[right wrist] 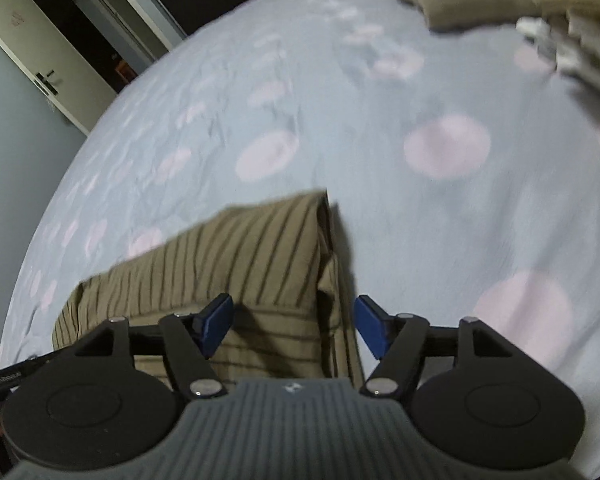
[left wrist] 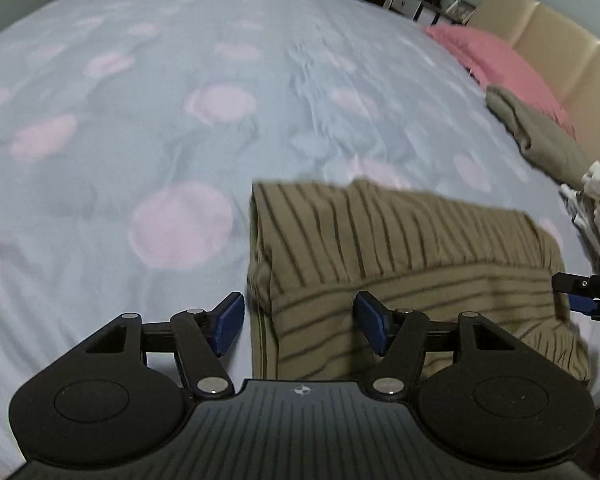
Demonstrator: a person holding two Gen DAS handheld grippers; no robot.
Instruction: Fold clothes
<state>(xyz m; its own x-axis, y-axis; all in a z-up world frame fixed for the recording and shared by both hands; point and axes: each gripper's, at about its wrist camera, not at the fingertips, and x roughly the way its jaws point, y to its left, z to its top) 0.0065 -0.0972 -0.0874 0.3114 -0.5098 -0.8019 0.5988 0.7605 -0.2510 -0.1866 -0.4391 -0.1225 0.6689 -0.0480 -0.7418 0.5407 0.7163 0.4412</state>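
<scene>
Right wrist view alone shows a door point(right wrist: 40, 68). Folded striped garment point(left wrist: 400, 264) on the bed point(left wrist: 180, 100) sits between released jaws of left gripper point(left wrist: 299, 326) and right gripper point(right wrist: 293, 328).

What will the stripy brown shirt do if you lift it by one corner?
The stripy brown shirt would probably droop and unfold, since its soft layers are only folded loosely over each other. It looks light, being thin cloth. It likely won't slide by itself on the wrinkly bedsheet.
</scene>
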